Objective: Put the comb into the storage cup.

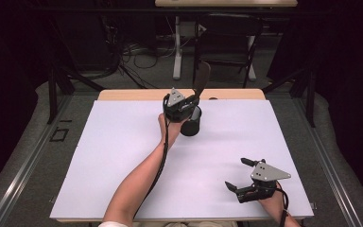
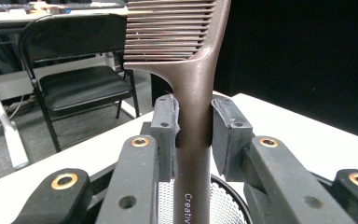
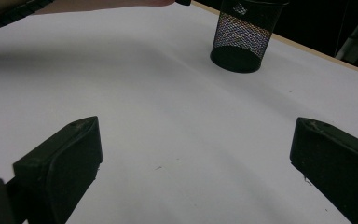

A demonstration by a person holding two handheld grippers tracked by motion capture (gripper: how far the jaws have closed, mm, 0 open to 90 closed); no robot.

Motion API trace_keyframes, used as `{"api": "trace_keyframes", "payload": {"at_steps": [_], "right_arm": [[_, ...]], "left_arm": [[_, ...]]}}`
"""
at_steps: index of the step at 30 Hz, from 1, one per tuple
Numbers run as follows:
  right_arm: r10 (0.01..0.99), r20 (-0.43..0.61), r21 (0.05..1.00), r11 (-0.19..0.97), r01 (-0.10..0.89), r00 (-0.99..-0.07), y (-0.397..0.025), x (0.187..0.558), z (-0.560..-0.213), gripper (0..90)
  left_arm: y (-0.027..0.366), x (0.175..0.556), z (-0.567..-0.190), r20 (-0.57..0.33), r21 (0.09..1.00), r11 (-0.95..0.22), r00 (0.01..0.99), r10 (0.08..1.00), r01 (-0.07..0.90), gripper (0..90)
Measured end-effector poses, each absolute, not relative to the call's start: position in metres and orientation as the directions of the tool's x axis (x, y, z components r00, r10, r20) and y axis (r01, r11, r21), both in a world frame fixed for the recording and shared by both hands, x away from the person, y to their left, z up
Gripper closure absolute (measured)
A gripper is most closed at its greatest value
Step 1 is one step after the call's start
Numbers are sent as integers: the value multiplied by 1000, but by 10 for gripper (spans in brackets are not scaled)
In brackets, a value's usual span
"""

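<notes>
Lettering "Creativ" runs along the handle of the brown comb [image 2: 193, 116], cut off below. Left hand-held gripper [image 2: 193, 126] clamps that handle upright, directly above the black mesh cup [image 1: 191, 124] at the table's [image 1: 123, 156] far edge. Right hand-held gripper [image 1: 243, 176] rests spread wide, well apart, holding nothing.

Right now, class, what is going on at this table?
A person works with a gripper in each hand. The left gripper is shut on the handle of a brown comb, held upright over a black mesh cup at the far side of the white table; the handle's lower end reaches into the cup. The right gripper waits open near the front edge, holding nothing.
</notes>
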State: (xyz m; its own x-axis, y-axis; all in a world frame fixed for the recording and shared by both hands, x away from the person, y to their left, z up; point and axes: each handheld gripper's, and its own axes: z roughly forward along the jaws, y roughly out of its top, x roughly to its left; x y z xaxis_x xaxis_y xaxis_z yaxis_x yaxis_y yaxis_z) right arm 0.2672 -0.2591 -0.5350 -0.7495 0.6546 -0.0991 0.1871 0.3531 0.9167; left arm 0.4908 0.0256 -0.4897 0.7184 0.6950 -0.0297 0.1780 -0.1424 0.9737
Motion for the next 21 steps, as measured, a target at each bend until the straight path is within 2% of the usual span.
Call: {"api": "trace_keyframes", "payload": {"at_steps": [21], "right_arm": [[656, -95, 917, 350, 190, -749, -259, 267, -535, 19]], "left_arm": [[27, 492, -495, -29, 956, -193, 724, 689, 221, 724]]}}
